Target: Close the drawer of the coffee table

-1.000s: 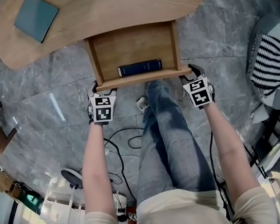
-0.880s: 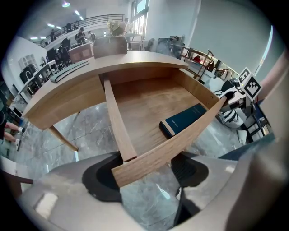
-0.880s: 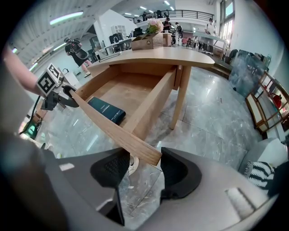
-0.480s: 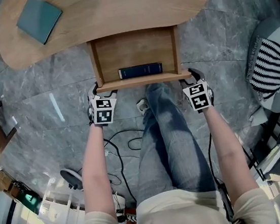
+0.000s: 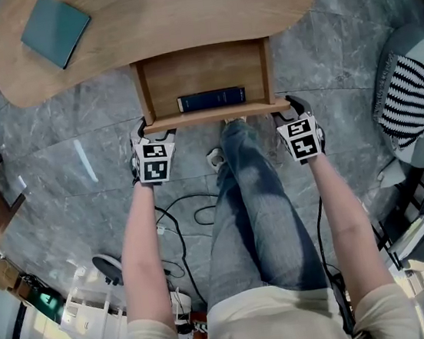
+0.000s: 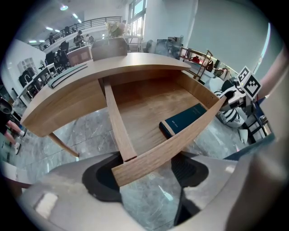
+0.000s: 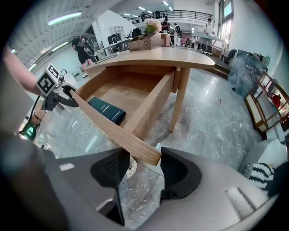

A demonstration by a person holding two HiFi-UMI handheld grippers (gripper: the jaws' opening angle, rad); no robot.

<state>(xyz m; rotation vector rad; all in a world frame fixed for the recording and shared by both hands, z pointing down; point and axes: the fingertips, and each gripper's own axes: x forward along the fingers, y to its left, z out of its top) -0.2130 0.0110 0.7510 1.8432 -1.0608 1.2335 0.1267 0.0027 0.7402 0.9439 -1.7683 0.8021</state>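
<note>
The wooden coffee table (image 5: 176, 11) has its drawer (image 5: 203, 73) pulled out towards me. A dark blue book (image 5: 211, 99) lies inside, against the drawer front (image 5: 209, 115). My left gripper (image 5: 156, 132) is at the front's left end. In the left gripper view that gripper (image 6: 146, 176) is open, its jaws straddling the panel's corner (image 6: 124, 169). My right gripper (image 5: 288, 108) is at the right end. Seen in its own view, it (image 7: 145, 170) is open too, with the panel's end (image 7: 149, 158) between the pads.
A teal book (image 5: 56, 30) lies on the tabletop at the far left. My leg in jeans (image 5: 254, 198) reaches under the drawer. Cables (image 5: 178, 208) trail on the grey stone floor. A striped cloth (image 5: 408, 96) lies at the right, a white cart (image 5: 90, 305) at lower left.
The drawer front has slid a little towards the table, so less of the drawer sticks out. Both grippers moved forward with it.
</note>
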